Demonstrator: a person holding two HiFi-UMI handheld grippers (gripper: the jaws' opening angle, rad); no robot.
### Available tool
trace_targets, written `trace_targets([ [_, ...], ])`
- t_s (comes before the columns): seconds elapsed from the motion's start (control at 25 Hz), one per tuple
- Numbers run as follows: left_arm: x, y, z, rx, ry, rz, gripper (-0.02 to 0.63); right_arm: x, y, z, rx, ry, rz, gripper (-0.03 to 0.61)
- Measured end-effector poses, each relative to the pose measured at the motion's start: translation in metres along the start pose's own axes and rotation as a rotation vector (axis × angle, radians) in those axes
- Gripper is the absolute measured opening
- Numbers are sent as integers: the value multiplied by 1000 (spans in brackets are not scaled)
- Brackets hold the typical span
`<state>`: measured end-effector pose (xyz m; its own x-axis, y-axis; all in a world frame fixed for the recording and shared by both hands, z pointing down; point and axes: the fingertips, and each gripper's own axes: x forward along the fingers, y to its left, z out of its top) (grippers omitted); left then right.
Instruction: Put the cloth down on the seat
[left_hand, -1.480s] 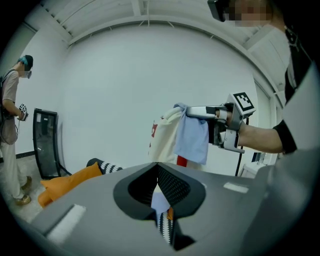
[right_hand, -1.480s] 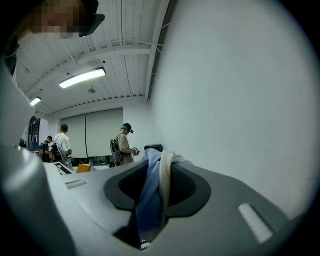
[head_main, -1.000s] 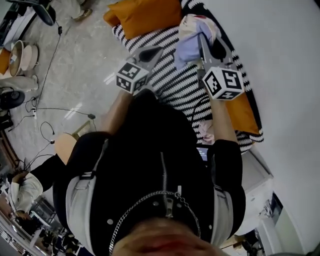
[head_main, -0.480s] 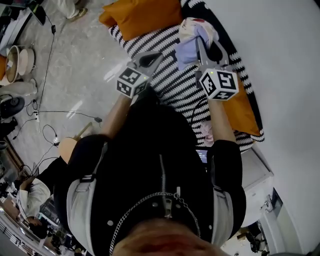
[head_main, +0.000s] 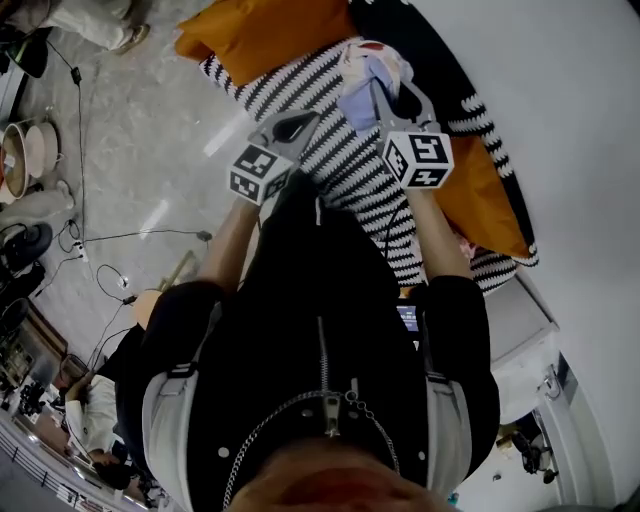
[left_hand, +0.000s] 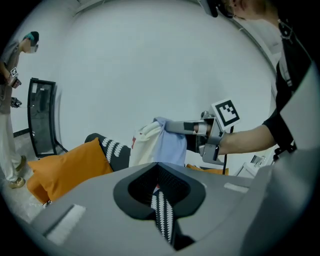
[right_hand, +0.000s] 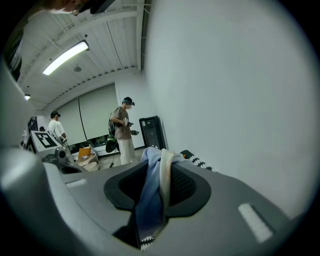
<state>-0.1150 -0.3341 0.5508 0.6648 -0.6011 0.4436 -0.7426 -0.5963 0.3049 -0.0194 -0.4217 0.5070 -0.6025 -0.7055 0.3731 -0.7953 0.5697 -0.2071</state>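
A light blue and cream cloth (head_main: 365, 68) hangs bunched from my right gripper (head_main: 379, 86), which is shut on it above the back part of the black-and-white striped seat (head_main: 340, 170). In the right gripper view the cloth (right_hand: 151, 187) fills the gap between the jaws. The left gripper view shows the cloth (left_hand: 159, 144) dangling from the right gripper (left_hand: 169, 126), clear of the seat. My left gripper (head_main: 293, 124) hovers over the striped seat to the left of the cloth. It is shut with nothing in it, and only stripes show through its slit (left_hand: 161, 210).
One orange cushion (head_main: 262, 35) lies at the sofa's far end and another (head_main: 482, 200) sits by the white wall on the right. Cables and bowls lie on the floor at the left (head_main: 40, 150). People (right_hand: 125, 131) stand across the room near a black stand (left_hand: 42, 117).
Both grippers and the cloth have shifted slightly up and left in the head view, further over the sofa. The right gripper still holds the cloth and the left stays shut.
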Motion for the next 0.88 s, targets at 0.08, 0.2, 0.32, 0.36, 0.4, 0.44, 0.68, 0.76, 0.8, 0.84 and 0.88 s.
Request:
trace_targets([
  [0.08, 1, 3, -1, -5, 1, -3, 11, 19, -4, -18, -7, 46, 3, 106],
  [0.2, -1, 8, -7, -28, 5, 14, 11, 45, -12, -53, -19, 127, 7, 107],
  [0.32, -2, 21, -18, -58, 12, 47, 11, 74, -22, -93, -23, 216, 10, 107],
  [0.36, -4, 26, -22, -66, 17, 58, 11, 83, -24, -106, -22, 244, 11, 109],
  [0.4, -5, 31, -24, -72, 22, 66, 11, 92, -26, -117, -21, 268, 11, 109],
  [0.44, -6, 34, -26, -76, 27, 72, 11, 100, -28, -128, -22, 289, 10, 109],
  [0.68, -18, 46, -37, -84, 56, 107, 11, 138, -39, -193, 2, 409, -16, 110],
  [0.76, -20, 52, -41, -93, 64, 122, 11, 148, -38, -212, 8, 442, -22, 110],
  [0.8, -20, 54, -43, -98, 66, 128, 11, 153, -37, -222, 7, 459, -25, 110],
  [0.84, -20, 56, -44, -102, 67, 132, 11, 156, -36, -231, 5, 475, -28, 110],
  [0.88, -20, 56, -45, -106, 69, 137, 11, 160, -35, -240, 4, 490, -31, 112],
])
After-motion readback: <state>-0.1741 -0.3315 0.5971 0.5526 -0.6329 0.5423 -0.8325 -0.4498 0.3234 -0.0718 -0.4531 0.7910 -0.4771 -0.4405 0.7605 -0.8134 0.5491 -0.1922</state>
